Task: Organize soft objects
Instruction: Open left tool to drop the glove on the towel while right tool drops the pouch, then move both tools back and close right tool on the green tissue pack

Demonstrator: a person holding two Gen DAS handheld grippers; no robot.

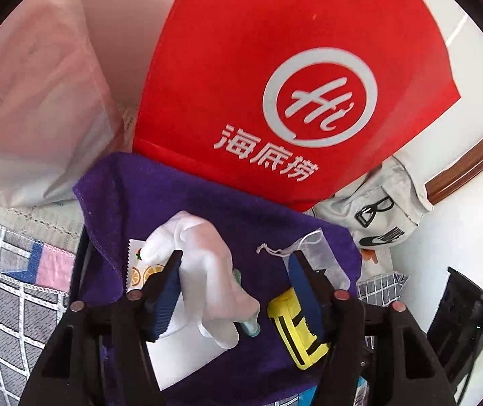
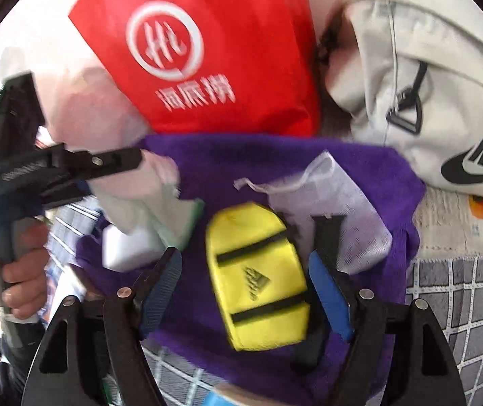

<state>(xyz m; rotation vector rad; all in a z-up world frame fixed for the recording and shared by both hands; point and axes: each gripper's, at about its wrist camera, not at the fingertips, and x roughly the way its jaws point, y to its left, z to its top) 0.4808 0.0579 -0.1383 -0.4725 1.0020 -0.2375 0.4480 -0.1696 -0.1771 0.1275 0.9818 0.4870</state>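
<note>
A purple towel [image 1: 207,203] [image 2: 275,159] lies spread out with small soft items on it. A white sock [image 1: 204,257] lies between the pads of my left gripper [image 1: 238,287]. It leans on the left pad while the right pad stands clear, so the gripper is open. My right gripper [image 2: 244,280] stands open around a yellow pouch [image 2: 258,277] [image 1: 298,328]; neither pad presses it. A white mesh drawstring bag [image 2: 332,196] [image 1: 315,253] lies beside the pouch. In the right wrist view a hand [image 2: 21,277] holds the left gripper [image 2: 72,169] over the sock [image 2: 146,196].
A red bag with a white logo [image 1: 275,67] [image 2: 207,50] stands behind the towel. A white sports bag [image 1: 383,216] [image 2: 427,101] lies to the right, a pink plastic bag [image 1: 31,84] to the left. A grey checked cloth [image 1: 8,297] [image 2: 461,297] covers the surface underneath.
</note>
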